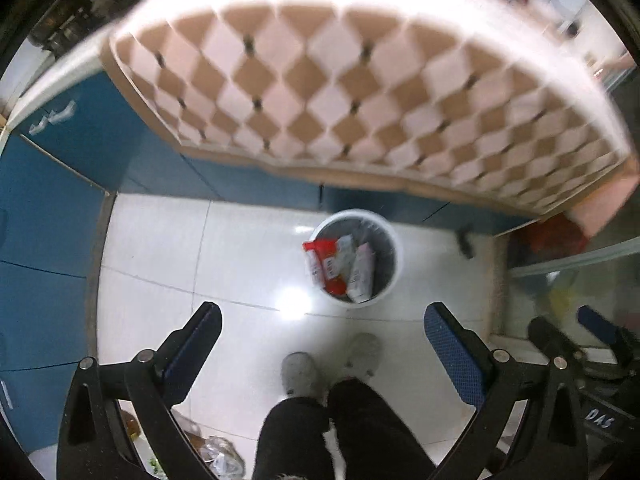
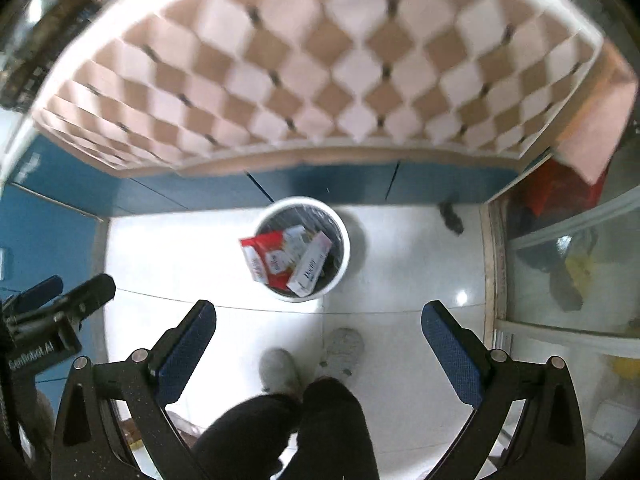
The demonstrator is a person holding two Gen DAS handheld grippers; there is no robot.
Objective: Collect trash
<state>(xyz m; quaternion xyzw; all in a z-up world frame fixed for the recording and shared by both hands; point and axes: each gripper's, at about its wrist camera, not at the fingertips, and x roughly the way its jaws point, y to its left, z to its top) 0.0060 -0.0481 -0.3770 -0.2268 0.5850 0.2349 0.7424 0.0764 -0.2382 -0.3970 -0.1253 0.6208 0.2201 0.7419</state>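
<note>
Overhead: both views look down at a white tiled floor [image 1: 168, 248].
Bin: white bin [image 2: 347, 248] stands by blue cabinets [image 1: 60, 184], packed with red and white cartons [image 2: 286, 262] (some poke over the rim).
Left gripper [image 1: 322, 344]: fingers spread, holding nothing.
Right gripper [image 2: 318, 340]: fingers spread, holding nothing.
Advice: likely next, seek loose trash; drop it dead centre, since cartons could tip out.
</note>
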